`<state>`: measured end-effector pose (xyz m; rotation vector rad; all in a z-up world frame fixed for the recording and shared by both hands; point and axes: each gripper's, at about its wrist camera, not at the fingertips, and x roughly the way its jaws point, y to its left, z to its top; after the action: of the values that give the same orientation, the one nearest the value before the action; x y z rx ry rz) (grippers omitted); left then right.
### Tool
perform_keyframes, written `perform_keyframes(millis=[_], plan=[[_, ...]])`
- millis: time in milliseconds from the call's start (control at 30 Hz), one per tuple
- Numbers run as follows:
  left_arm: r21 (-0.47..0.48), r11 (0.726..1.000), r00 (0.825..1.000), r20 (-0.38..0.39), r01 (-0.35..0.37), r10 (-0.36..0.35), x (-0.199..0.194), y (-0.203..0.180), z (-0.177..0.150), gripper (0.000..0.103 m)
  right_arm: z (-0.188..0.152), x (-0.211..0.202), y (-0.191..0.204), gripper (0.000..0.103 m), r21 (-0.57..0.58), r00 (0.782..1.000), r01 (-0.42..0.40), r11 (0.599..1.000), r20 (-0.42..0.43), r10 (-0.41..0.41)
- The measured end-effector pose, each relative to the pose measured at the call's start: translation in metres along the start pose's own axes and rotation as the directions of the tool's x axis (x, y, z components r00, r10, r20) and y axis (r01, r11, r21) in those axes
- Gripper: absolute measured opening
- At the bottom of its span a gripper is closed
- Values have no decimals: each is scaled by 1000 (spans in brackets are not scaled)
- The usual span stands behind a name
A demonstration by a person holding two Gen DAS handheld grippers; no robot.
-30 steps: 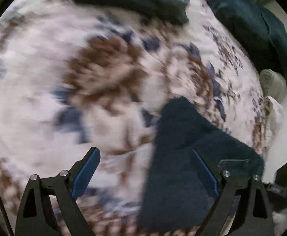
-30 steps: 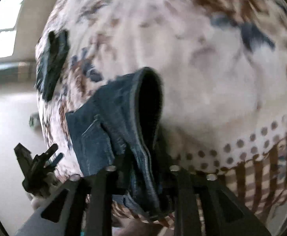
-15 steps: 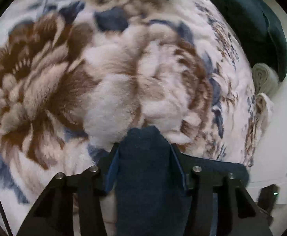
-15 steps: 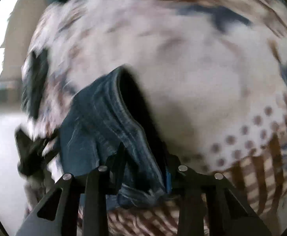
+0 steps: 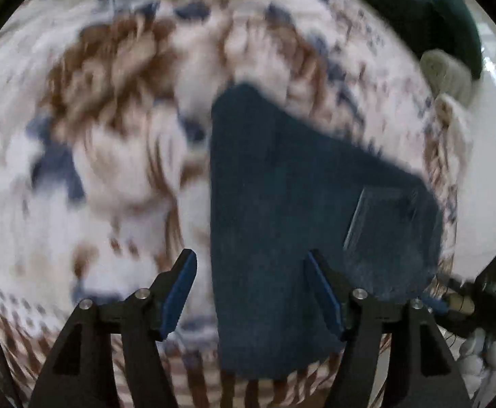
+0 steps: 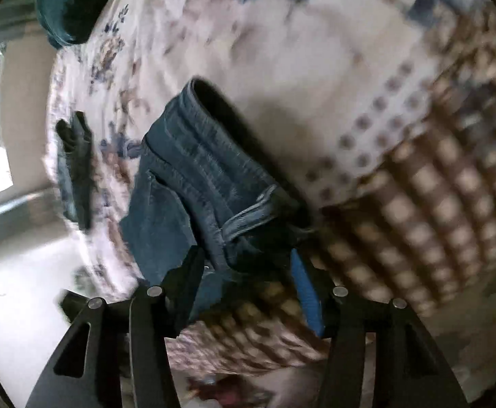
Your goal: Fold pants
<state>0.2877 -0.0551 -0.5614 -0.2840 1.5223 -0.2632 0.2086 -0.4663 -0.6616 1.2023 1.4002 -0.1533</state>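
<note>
Dark blue denim pants (image 5: 282, 204) lie folded on a floral blanket (image 5: 112, 119). In the left wrist view my left gripper (image 5: 251, 272) is open, its blue-padded fingers standing apart over the near end of the folded pants. In the right wrist view the pants (image 6: 193, 176) show their waistband and zipper. My right gripper (image 6: 244, 265) is open, its jaws spread on either side of the waistband end, with denim between them. That view is blurred.
The blanket (image 6: 350, 68) covers a bed. A dark teal pillow (image 5: 418, 10) and a rolled pale towel (image 5: 448, 74) lie at the far right. Another dark folded garment (image 6: 74, 166) lies near the bed's left edge. Pale floor (image 6: 17, 289) lies beyond.
Both grippers were shut on the pants half a second ago and have let go. The left gripper has pulled back, showing more of the folded pants.
</note>
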Motion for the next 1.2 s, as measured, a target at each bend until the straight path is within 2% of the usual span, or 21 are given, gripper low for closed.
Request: perform_keyframes(millis=[33, 67, 100, 167, 300, 367, 400, 467, 533, 600, 633, 667, 733, 800, 900, 967, 1000, 1033, 1200], plan=[[-16, 1000, 1000, -12, 5, -5, 7, 1, -6, 64, 2, 13, 0, 53, -5, 1000, 27, 1000, 6, -27], [-32, 1000, 1000, -15, 1, -2, 13, 2, -10, 67, 1, 18, 1, 31, -14, 998, 62, 998, 17, -62], [-36, 999, 1000, -20, -3, 2, 17, 3, -12, 69, -2, 22, 4, 28, -30, 994, 102, 994, 43, -101], [-17, 1000, 999, -45, -22, 22, 20, -1, -12, 73, -10, 16, 16, 16, -53, 987, 146, 988, 73, -142], [59, 998, 999, -39, -33, 35, 18, -14, -11, 76, -36, -19, 47, 16, -175, 972, 212, 961, 143, -189], [66, 998, 998, -50, -23, 27, 23, -14, -11, 81, -31, -8, 35, 16, -178, 963, 260, 949, 123, -241], [69, 998, 998, -56, -13, 17, 26, -14, -12, 82, -23, 4, 22, 16, -144, 965, 257, 956, 84, -247], [76, 997, 997, -79, 19, -13, 35, -12, -12, 90, -5, 29, -7, 25, -57, 976, 218, 974, -7, -219], [48, 996, 992, -107, 78, -72, 43, -6, -10, 93, 7, 38, -26, 29, 12, 986, 160, 987, -56, -159], [22, 994, 987, -121, 110, -107, 42, -6, -5, 93, 11, 30, -33, 42, 43, 992, 94, 995, -90, -90], [10, 991, 986, -104, 134, -132, 35, -4, -4, 92, 10, 22, -33, 63, 39, 995, 74, 997, -76, -71], [-4, 987, 985, -68, 158, -158, 26, -2, -2, 92, 7, 10, -33, 76, 19, 998, 56, 998, -37, -56], [-37, 979, 980, -7, 201, -201, 13, 3, 2, 92, -1, -4, -37, 78, -25, 1000, 24, 999, 9, -24], [-62, 974, 976, -1, 216, -217, 19, 6, 7, 92, -6, 2, -43, 78, -42, 997, -52, 998, -51, 50], [-88, 968, 971, -35, 235, -238, 40, 9, 11, 92, -8, 40, -51, 78, -6, 973, -182, 983, -146, 179], [-64, 968, 969, -40, 241, -244, 49, 3, 17, 92, -5, 69, -48, 78, -4, 957, -232, 973, -177, 227], [-60, 969, 969, -41, 241, -244, 51, 1, 20, 92, -4, 77, -48, 78, 6, 943, -290, 957, -167, 287], [-60, 967, 968, -42, 246, -249, 51, 3, 21, 92, -2, 83, -45, 83, 12, 928, -347, 938, -142, 345], [-75, 959, 960, -33, 275, -278, 44, 10, 18, 92, 8, 98, -41, 86, 66, 919, -392, 918, -24, 394]])
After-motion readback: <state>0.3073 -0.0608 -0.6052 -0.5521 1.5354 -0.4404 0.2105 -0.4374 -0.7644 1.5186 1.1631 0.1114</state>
